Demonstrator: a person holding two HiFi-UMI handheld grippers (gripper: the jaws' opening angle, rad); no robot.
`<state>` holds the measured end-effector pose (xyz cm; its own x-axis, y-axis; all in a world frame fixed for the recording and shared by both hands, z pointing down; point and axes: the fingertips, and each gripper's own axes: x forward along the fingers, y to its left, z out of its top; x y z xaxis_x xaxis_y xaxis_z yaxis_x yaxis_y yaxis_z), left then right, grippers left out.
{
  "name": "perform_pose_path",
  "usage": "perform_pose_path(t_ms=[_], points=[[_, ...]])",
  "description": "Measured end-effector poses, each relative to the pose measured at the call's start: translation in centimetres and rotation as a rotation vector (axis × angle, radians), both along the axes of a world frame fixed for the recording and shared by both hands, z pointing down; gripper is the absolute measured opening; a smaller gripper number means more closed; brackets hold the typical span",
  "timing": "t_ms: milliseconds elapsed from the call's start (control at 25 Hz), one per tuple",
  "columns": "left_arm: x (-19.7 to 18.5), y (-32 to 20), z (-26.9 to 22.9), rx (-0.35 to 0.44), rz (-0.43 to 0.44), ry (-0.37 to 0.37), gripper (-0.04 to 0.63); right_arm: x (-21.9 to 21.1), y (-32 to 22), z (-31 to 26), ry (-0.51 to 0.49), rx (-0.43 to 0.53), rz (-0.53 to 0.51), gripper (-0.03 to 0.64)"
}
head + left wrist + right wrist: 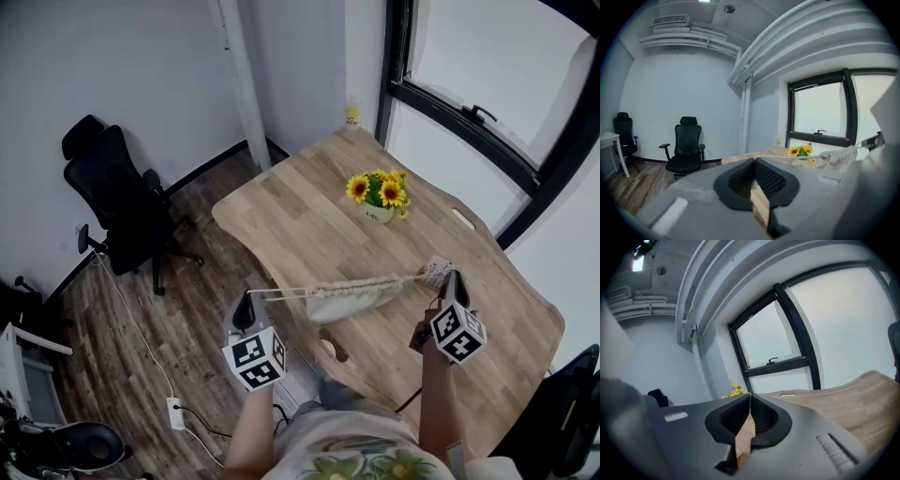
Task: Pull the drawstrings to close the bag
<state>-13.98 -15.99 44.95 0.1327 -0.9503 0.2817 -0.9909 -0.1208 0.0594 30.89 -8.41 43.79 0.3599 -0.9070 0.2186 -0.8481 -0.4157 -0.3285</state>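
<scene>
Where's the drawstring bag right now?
In the head view the bag hangs mid-frame on its drawstrings, stretched between the left gripper and right gripper, over the near edge of the table, in front of the sunflower pot.

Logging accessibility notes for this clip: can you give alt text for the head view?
The left gripper and right gripper, both shut, stretch a drawstring taut between them, with a gathered pale bag hanging from it over a wooden table. A pot of sunflowers stands farther back.
</scene>
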Motion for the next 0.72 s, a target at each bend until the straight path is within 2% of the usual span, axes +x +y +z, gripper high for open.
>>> perform_pose_path(t_ms=[360,520,720], points=[[-1.1,-0.2,-0.3,0.008,-0.014,-0.006,0.008,1.5,0.5,-0.1,-0.015,0.019,0.031,0.011],[-2.4,-0.4,-0.1,-0.008,-0.033,0.033,0.008,2.1,0.6,-0.3,-0.020,0.034,0.041,0.011],[-2.4,-0.1,-1.1,0.043,-0.018,-0.027,0.008,1.3,0.7,-0.7,0.016,0.019,0.022,0.012]])
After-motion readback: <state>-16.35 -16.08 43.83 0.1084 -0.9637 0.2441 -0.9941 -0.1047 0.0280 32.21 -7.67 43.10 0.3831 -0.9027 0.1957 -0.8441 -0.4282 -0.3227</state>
